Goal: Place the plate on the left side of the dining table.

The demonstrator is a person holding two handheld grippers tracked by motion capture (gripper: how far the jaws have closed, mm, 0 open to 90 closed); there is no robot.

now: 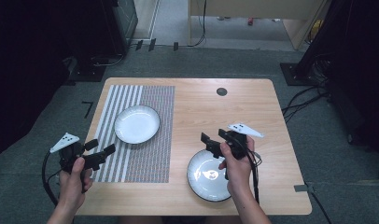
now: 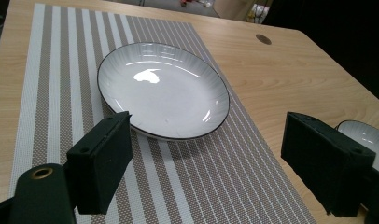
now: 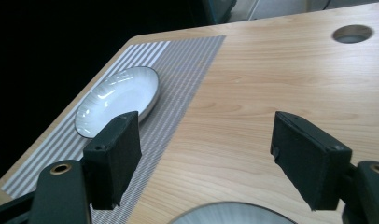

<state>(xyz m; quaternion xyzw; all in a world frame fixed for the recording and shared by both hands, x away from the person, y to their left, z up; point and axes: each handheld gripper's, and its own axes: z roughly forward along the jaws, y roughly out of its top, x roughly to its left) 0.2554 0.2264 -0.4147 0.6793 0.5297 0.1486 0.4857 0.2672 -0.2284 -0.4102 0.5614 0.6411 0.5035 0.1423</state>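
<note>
Near white plate (image 1: 209, 175), dark-rimmed, sits on bare wood at the table's (image 1: 253, 112) front edge. Right gripper (image 1: 214, 140) hangs just above its far rim, jaws wide apart, nothing between them. Second white plate (image 1: 137, 123) rests on the striped placemat (image 1: 150, 154). Left gripper (image 1: 100, 149) hovers at the mat's near-left corner, jaws apart, empty.
</note>
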